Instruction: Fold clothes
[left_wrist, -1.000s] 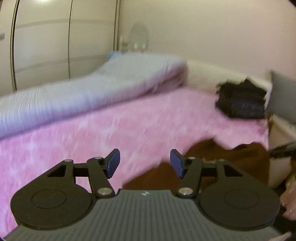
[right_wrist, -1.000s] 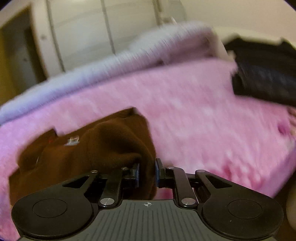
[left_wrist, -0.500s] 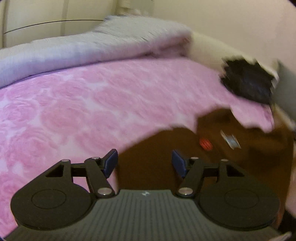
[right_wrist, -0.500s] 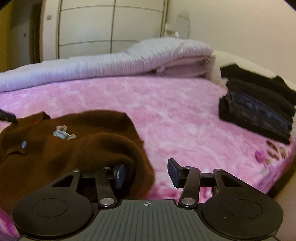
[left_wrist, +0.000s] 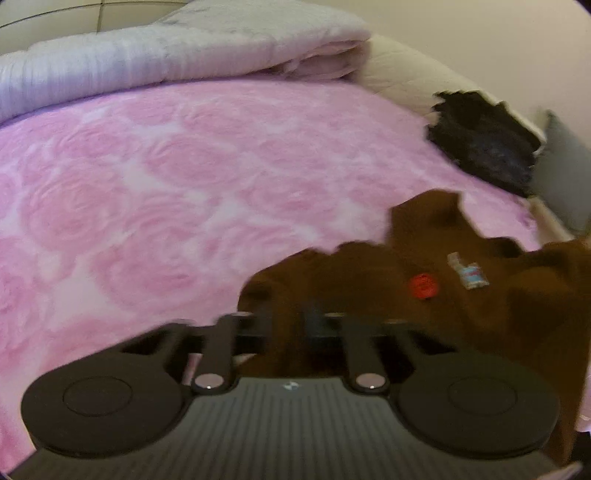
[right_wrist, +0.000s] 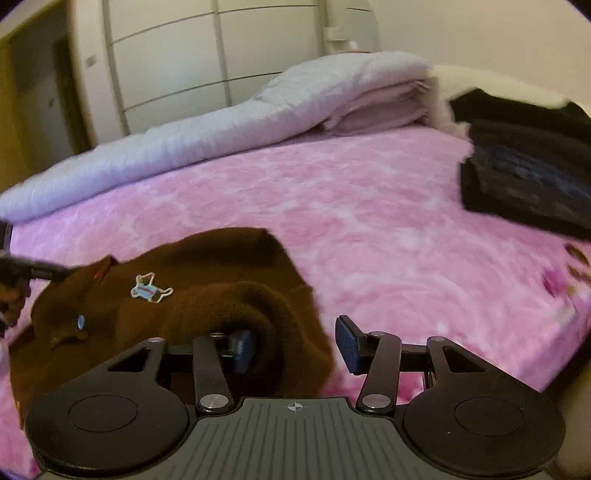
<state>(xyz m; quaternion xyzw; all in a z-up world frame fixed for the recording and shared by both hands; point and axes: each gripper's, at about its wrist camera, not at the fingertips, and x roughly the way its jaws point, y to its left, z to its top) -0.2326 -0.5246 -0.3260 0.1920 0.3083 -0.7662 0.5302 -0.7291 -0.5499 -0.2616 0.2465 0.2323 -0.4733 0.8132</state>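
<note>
Sweater (right_wrist: 207, 273), brown, thick fleece: soft, floppy, prob. light; grab at hem/shoulder edges. Left gripper (left_wrist: 291, 321) closing on its edge, lower centre; right gripper (right_wrist: 295, 347) spread, fabric between.

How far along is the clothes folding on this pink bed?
Done: a stack of dark clothes sits folded at the far side of the bed. In hand: the brown sweater lies rumpled; the left hand-held gripper is closing, its jaws nearly together on the sweater's edge, while the right hand-held gripper stands open around a fold. Left: flattening and folding the sweater.
</note>
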